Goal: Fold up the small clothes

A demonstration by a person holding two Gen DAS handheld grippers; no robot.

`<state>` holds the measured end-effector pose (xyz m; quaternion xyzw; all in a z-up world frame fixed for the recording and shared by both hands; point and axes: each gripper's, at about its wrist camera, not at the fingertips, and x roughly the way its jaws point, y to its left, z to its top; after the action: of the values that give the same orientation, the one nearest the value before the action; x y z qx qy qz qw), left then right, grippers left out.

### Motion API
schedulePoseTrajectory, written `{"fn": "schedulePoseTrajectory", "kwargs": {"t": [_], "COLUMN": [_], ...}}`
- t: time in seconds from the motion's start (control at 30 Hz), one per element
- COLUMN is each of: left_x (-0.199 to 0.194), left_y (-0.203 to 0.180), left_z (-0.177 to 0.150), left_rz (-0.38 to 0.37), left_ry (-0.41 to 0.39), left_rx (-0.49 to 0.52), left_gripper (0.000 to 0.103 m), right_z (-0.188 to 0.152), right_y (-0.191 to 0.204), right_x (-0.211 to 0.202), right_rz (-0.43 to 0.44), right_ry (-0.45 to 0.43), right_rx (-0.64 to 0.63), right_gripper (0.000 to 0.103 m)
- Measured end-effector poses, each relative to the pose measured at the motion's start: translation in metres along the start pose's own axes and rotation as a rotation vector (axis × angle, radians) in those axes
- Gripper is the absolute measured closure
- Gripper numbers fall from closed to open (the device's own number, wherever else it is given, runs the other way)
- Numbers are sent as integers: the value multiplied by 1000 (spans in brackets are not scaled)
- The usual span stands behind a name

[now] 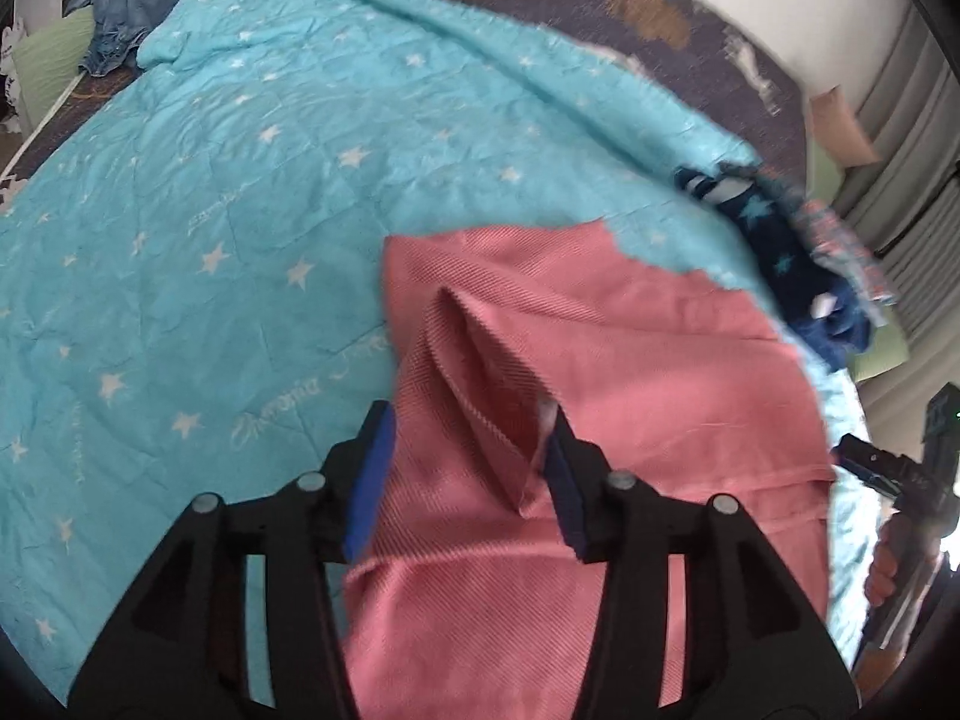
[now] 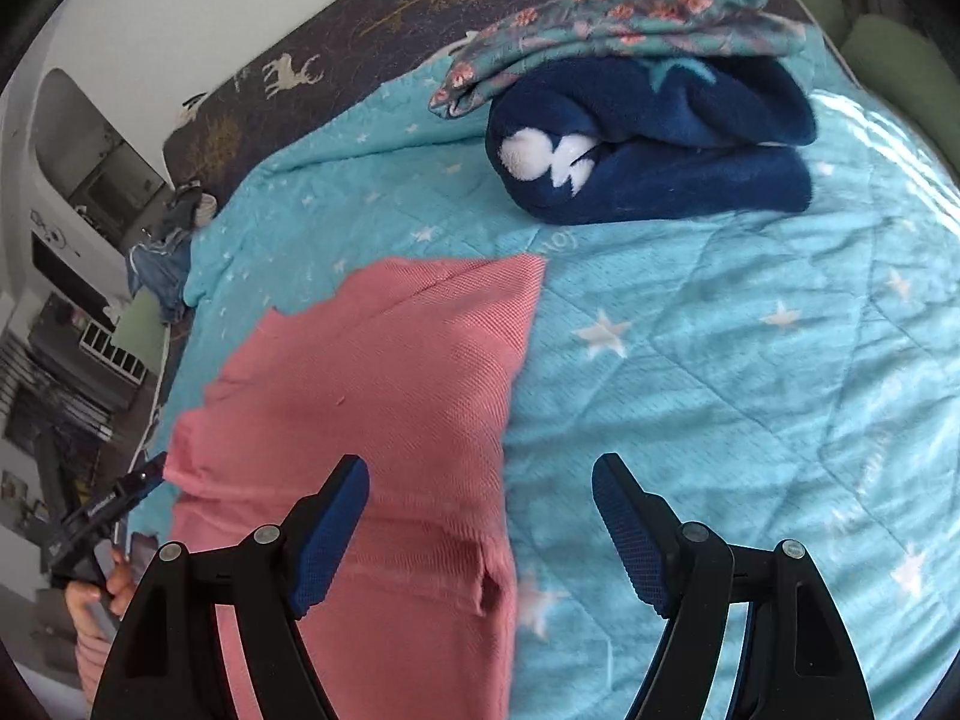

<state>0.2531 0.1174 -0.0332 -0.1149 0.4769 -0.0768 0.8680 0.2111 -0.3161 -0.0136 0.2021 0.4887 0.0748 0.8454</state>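
Both grippers are seen over one pink garment spread on the turquoise star quilt. Left gripper: half parted, a raised fold between unpressing pads. Right gripper: held wide, empty, straddling the garment's edge. Quilt lettering is unreadable. Two folded pieces are stacked beyond.

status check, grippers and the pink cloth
Left gripper open over raised fold. Right gripper open, empty. Pink woven cloth on turquoise star quilt. Folded navy fleece clear behind.
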Motion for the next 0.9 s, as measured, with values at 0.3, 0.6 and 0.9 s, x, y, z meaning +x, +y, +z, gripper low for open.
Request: {"fn": "schedulePoseTrajectory", "kwargs": {"t": [0.3,0.6,0.9], "left_x": [5,-12,60], "left_y": [42,5,22], "left_z": [-1,27,59], "left_rz": [76,23,-48], "left_ry": [0,-66,31], "left_rx": [-108,22,-93], "left_gripper": [44,39,90], "right_z": [0,36,72], "right_y": [-7,-10,-11], "right_x": [26,33,72], "right_rz": [27,96,121], "right_ry": [76,54,31], "right_rx": [-11,36,121], "right_gripper": [86,48,96]}}
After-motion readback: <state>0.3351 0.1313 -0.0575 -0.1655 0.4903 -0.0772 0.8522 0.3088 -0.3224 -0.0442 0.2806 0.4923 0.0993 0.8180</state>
